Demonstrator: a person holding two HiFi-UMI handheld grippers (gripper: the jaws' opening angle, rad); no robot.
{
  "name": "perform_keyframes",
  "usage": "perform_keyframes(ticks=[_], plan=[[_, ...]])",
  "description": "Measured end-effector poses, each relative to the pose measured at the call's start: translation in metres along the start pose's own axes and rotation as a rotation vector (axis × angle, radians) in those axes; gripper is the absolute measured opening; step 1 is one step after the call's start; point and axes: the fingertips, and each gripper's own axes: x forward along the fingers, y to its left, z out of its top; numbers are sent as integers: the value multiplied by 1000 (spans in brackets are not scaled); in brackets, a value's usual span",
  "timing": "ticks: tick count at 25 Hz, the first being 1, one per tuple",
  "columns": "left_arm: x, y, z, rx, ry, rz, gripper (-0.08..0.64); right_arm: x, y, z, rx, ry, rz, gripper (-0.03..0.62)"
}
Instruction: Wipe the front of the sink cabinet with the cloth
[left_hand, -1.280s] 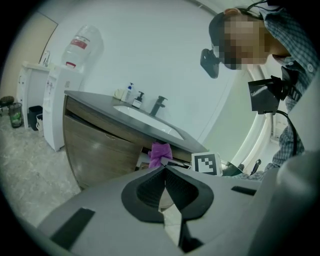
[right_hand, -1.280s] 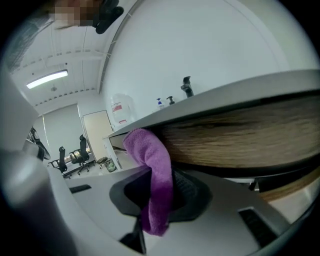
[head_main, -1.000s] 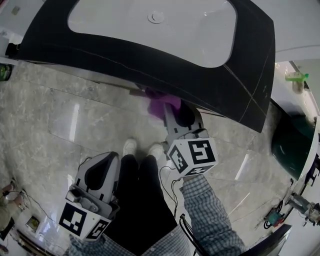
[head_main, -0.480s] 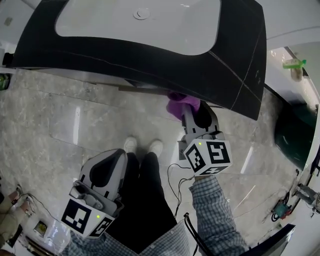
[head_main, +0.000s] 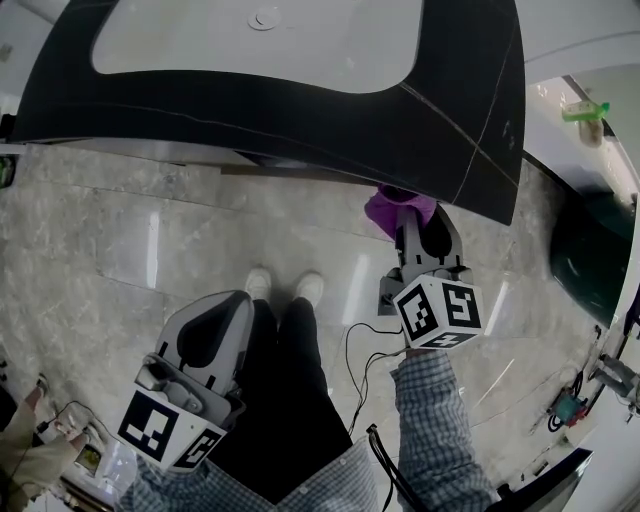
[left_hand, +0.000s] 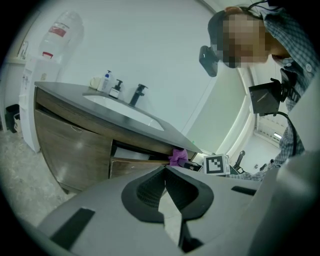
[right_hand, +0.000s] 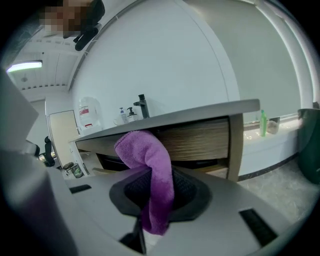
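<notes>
While the left hand-held gripper (left_hand: 165, 186) hangs low beside the person's leg, jaws pressed together on nothing, the right hand-held gripper (right_hand: 157, 195) clamps the purple terry cloth (right_hand: 148, 152). The cloth is at the wood-grain sink cabinet front (right_hand: 200, 140), right end, just under the dark grey bench (head_main: 300, 110).

obstacle: countertop (head_main: 480, 120) overhanging cabinet front (right_hand: 200, 142) | free: floor (head_main: 150, 250) below

Right tongs (head_main: 414, 226) tight on cloth (right_hand: 150, 160); left tongs (head_main: 222, 310) closed, low.
</notes>
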Motion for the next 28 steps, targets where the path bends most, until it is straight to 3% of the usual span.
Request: perform_keyframes(ticks=[13, 18, 22, 28], plan=[[0, 3, 3, 12, -1, 9, 11, -30, -65, 3, -32, 4, -151, 77], [1, 0, 2, 9, 4, -3, 11, -46, -94, -2, 59, -17, -229, 77], [0, 2, 0, 5, 7, -6, 11, -60, -114, -10, 56, -8, -284, 77], [-2, 8, -4, 2, 21, 1, 11, -83, -153, -31, 143, -4, -430, 77]])
